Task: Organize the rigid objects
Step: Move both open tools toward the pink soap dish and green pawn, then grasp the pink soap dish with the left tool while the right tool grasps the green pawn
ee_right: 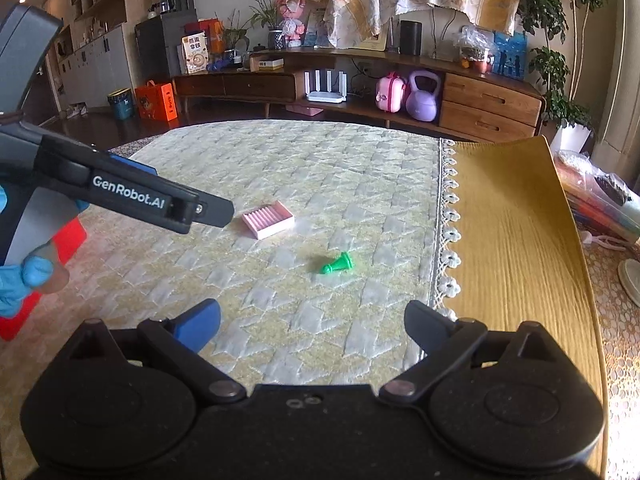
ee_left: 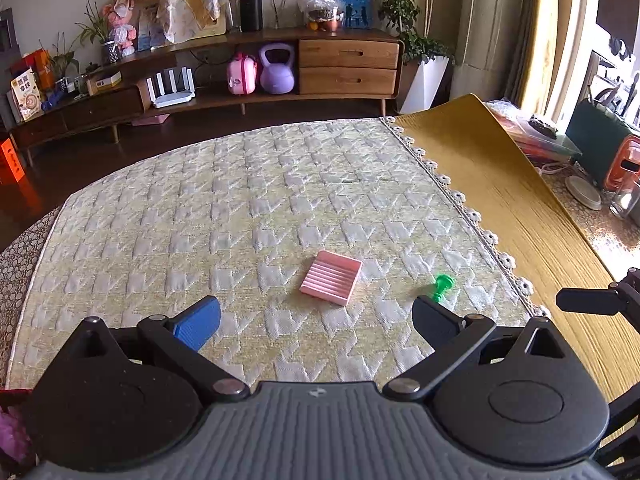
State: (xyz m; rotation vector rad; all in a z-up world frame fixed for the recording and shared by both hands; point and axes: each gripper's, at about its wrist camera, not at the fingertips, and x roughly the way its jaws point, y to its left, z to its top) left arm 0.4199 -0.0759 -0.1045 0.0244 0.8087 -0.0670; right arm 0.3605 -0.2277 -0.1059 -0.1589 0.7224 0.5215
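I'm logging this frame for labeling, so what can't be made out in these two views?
- Green piece: too small in both views to tell what it is; left wrist view, fingertip covers its near end.
- Right gripper: left wrist view, cut off by the frame's right edge.
- Pink tray: underside hidden against the cloth.

Tabletop point(ee_left: 608, 236) covered by a pale quilted cloth point(ee_left: 200, 216) with a lace edge, and beside it a mustard-yellow mat point(ee_left: 500, 200). On the quilted cloth, 2 things lying apart: a pink ridged tray point(ee_left: 331, 277) flat, and a green pawn-shaped piece point(ee_left: 443, 287) on its side.
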